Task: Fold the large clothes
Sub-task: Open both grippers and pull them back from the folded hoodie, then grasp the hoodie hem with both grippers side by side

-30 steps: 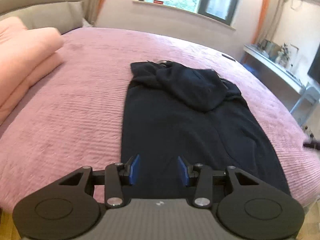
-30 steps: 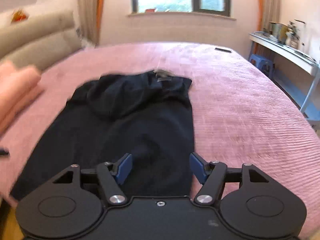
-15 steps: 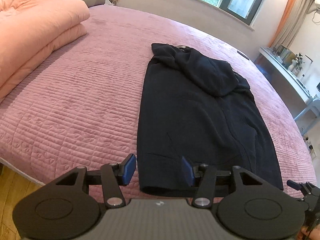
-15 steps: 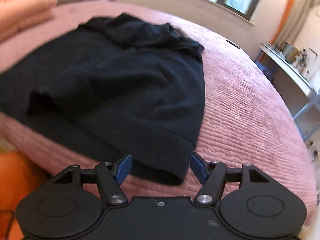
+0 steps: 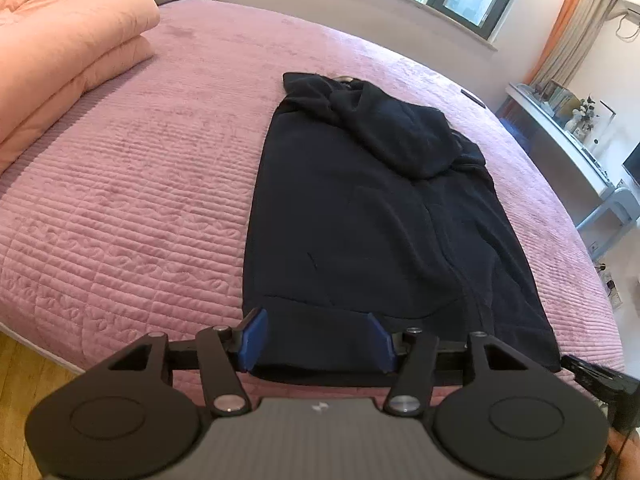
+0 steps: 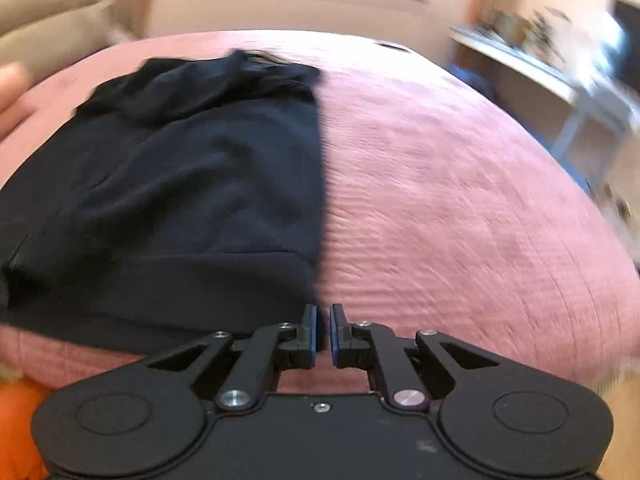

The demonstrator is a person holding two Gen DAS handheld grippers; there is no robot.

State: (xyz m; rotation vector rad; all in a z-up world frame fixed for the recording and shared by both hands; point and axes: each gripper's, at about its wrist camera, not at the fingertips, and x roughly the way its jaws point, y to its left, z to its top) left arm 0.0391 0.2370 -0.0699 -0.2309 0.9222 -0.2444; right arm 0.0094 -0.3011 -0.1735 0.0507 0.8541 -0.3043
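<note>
A black hoodie (image 5: 360,232) lies flat on the pink quilted bed cover (image 5: 140,200), hood bunched at the far end and hem toward me. My left gripper (image 5: 316,336) hovers over the hem's near left corner. Its jaws are opening, and the hem lies between the blue pads (image 5: 254,334) without being pressed. In the blurred right wrist view, the hoodie (image 6: 180,200) fills the left side. My right gripper (image 6: 323,330) is at the hem's right corner with its jaws closing to a narrow slit. I cannot tell if cloth is pinched there.
A folded peach quilt (image 5: 68,52) is stacked at the bed's far left. The bed's near edge drops to a wooden floor (image 5: 24,364). A white desk (image 5: 560,128) with small items stands at the right below the window. A small dark object (image 5: 472,98) lies on the cover.
The right gripper dropped toward the hem's right corner and its jaws went from wide apart to nearly together. The left gripper moved in over the hem's left corner and spread slightly wider.
</note>
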